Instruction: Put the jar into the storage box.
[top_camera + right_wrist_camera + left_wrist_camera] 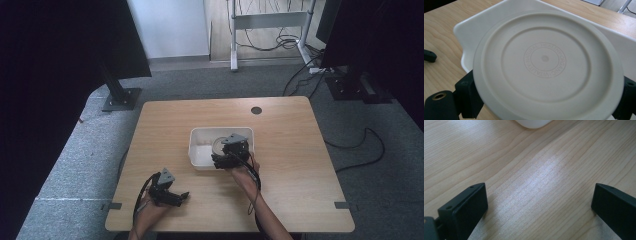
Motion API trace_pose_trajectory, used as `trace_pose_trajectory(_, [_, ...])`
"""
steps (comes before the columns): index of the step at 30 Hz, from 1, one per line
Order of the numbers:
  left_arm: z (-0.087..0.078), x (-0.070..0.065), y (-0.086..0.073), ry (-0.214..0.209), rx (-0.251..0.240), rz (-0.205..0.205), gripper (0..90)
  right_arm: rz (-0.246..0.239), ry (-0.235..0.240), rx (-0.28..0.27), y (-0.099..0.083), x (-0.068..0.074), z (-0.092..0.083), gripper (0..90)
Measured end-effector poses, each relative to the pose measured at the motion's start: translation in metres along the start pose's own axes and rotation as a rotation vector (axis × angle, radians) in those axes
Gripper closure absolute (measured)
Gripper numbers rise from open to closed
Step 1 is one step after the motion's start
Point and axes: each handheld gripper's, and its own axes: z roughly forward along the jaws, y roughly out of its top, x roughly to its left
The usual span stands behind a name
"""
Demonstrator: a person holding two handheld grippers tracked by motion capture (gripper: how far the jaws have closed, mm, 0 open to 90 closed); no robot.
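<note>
A round cream plate with embossed lettering at its centre is clamped by its edges between the jaws of my right gripper. It hangs over the near right part of a white rectangular tub at the middle of the wooden table. The tub's rim shows behind the plate. My left gripper rests low near the table's front left edge, jaws wide apart over bare wood with nothing between them. A corner of the tub shows at the top of the left gripper view.
A round cable hole lies in the table's far side. Dark stands and loose cables sit on the grey carpet around the table. A white desk frame stands beyond.
</note>
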Motion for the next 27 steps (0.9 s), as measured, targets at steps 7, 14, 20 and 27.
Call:
trace_pose_trajectory(7, [0.000, 0.000, 0.000, -0.001, 0.000, -0.001, 0.3, 0.003, -0.018, 0.016, -0.006, -0.001, 0.013, 9.3])
trace_pose_trajectory(14, [0.000, 0.000, 0.000, -0.001, 0.000, -0.001, 0.3, -0.001, -0.021, 0.037, -0.012, 0.000, 0.026, 9.3])
trace_pose_trajectory(20, [0.000, 0.000, 0.000, -0.001, 0.000, -0.001, 0.2, 0.012, -0.019, 0.052, -0.016, -0.001, 0.033, 9.3])
trace_pose_trajectory(27, [0.000, 0.000, 0.000, 0.000, 0.000, -0.001, 0.3, 0.023, -0.005, 0.066, -0.014, -0.003, 0.033, 9.1])
